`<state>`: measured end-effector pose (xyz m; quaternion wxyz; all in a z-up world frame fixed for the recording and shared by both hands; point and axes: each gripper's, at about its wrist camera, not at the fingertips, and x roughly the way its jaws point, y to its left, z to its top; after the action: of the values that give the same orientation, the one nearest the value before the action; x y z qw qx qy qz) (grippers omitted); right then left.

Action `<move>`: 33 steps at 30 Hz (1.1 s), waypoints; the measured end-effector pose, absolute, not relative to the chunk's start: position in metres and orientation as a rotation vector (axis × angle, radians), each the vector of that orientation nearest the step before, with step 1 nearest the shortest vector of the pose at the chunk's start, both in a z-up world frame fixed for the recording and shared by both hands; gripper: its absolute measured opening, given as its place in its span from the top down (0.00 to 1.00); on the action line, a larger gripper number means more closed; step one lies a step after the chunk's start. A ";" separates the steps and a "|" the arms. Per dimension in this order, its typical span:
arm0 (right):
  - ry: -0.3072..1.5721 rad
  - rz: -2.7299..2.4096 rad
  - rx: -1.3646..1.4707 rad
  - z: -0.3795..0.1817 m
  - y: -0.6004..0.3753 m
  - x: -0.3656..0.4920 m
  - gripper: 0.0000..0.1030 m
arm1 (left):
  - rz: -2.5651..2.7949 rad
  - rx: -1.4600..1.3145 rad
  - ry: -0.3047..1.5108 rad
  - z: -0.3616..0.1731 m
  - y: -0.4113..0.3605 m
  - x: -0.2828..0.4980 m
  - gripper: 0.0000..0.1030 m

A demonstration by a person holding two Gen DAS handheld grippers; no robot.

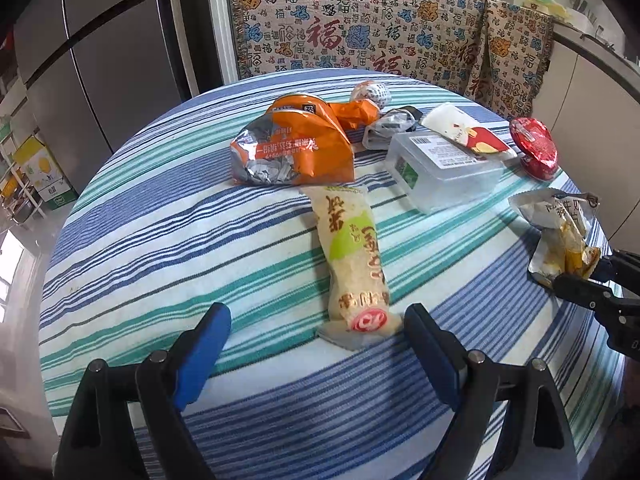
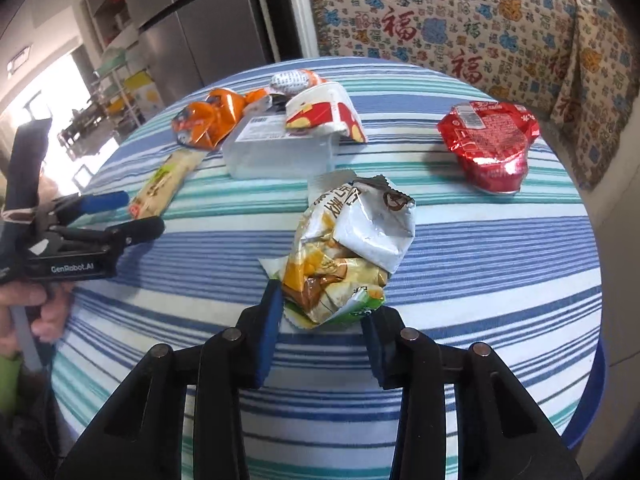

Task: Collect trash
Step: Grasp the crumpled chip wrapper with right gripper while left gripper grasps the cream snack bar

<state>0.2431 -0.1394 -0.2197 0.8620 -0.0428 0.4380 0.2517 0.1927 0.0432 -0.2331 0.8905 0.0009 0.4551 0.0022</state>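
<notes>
Slippage is the main worry: the right gripper [image 2: 324, 320] has its blue pads pressed on the lower end of a crumpled white and yellow wrapper [image 2: 352, 248], low in the centre of the right wrist view, and the hold looks to be on loose, springy foil only. If it is lifted fast, the bulky upper part may swing and pull free, or the foil may slide out between the pads.

The left gripper [image 1: 316, 344] stands wide open, gripping nothing. The near end of a long pale snack packet [image 1: 356, 256] lies between its fingers at the lower centre of the left wrist view, apparently untouched. Closing there would catch only the flat sealed tip, which may fold and slip.

Other litter lies on the striped tablecloth [image 1: 160, 240]: an orange bag [image 1: 296, 148] above the long packet, a clear plastic box [image 1: 444, 168] to its right with a white and red wrapper [image 1: 468, 132] resting on top, and a red foil pack [image 2: 488, 148] at the upper right of the right wrist view. Nothing blocks either gripper, and no bin is visible in either view.
</notes>
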 end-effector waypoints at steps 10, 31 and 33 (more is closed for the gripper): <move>0.880 0.479 -0.184 -0.227 -0.117 0.244 0.20 | 0.046 -0.022 0.953 -0.236 0.046 0.191 0.00; 0.937 0.506 -0.042 -0.204 -0.145 0.265 0.20 | -0.050 -0.035 0.968 -0.231 0.035 0.206 0.05; 0.946 0.516 -0.026 -0.203 -0.147 0.265 0.24 | -0.044 -0.020 0.972 -0.230 0.033 0.209 0.16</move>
<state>0.2654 -0.1467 -0.2031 0.8584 -0.0124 0.4503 0.2455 0.2087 0.0327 -0.2301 0.8840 -0.0097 0.4669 -0.0210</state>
